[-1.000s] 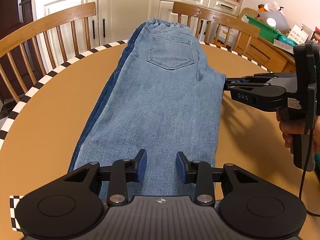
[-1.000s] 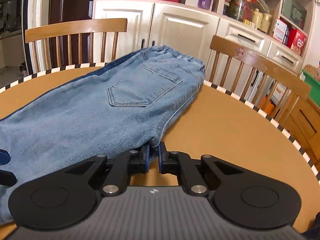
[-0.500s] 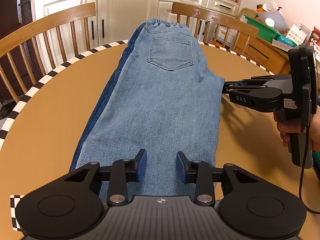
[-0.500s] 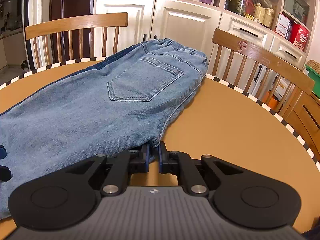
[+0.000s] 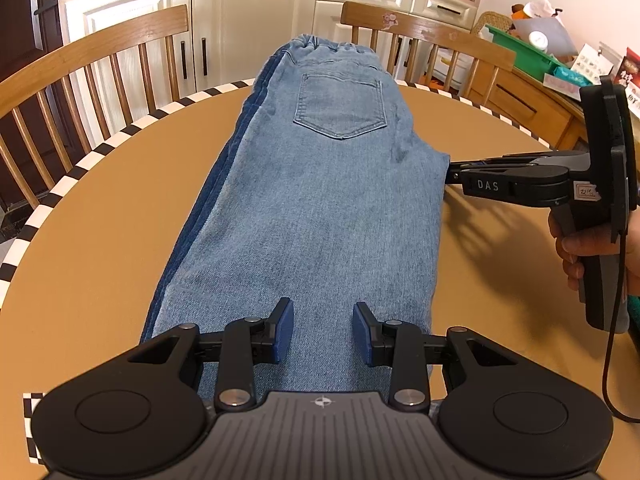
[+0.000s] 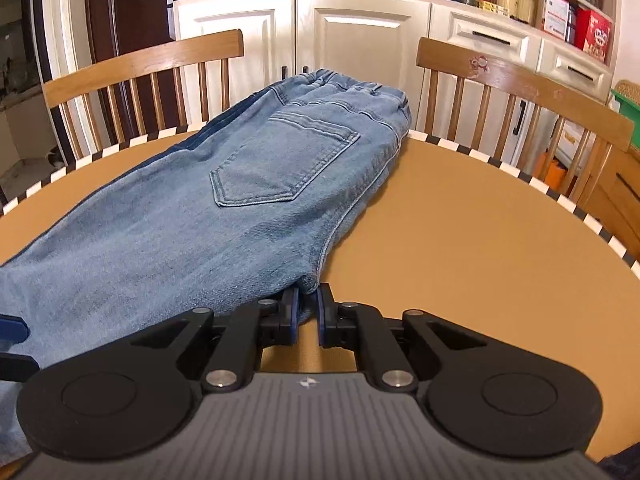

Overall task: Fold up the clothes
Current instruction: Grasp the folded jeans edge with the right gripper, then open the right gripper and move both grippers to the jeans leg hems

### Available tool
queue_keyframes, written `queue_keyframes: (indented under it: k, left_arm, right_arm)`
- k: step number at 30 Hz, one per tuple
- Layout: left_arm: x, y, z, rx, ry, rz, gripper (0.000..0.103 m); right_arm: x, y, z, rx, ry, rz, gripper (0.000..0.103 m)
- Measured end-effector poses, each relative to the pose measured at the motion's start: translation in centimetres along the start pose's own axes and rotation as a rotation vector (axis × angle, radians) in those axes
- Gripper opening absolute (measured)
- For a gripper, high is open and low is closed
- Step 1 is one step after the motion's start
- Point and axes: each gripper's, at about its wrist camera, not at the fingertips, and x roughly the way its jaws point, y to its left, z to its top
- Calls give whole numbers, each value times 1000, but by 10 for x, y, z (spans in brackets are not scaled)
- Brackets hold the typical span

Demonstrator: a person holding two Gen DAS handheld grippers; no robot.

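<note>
The blue jeans [image 5: 320,200] lie flat and long on my round brown table [image 5: 100,220], folded in half, with the back pocket [image 5: 340,108] facing up and the waist at the far edge by two wooden chairs. My left gripper [image 5: 322,334] is wide open over the leg end of the jeans. My right gripper [image 6: 307,312] is pinching the crotch corner of the jeans tight.

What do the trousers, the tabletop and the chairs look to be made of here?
Jeans: blue denim, going by the visible twill weave, topstitched back pocket and gathered waistband. Tabletop: a smooth matte tan surface, possibly a mat or laminate; its rim carries a black-and-white checked band. Chairs: varnished wood, with grain and worn patches on the top rail.
</note>
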Motion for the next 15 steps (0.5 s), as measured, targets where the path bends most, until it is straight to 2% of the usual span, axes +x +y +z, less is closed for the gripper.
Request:
queue_keyframes:
  k: [7, 8, 9, 10, 12, 15]
  left_arm:
    - [0, 1, 0, 16, 1, -16, 38]
    - [0, 2, 0, 27, -1, -24, 39]
    - [-1, 2, -1, 37, -4, -32, 40]
    - [-3, 3, -2, 46, -4, -36, 41]
    - [-12, 10, -6, 52, -7, -43, 48]
    - [-40, 31, -23, 77, -30, -73, 52]
  right_arm:
    - [1, 9, 3, -36, 15, -43, 12]
    - [0, 12, 4, -41, 20, -69, 17]
    - [-3, 13, 5, -31, 25, -97, 29]
    - [-6, 15, 5, -21, 30, -126, 34]
    - [-20, 19, 2, 6, 35, -179, 32]
    - [-60, 29, -15, 76, 10, -211, 32]
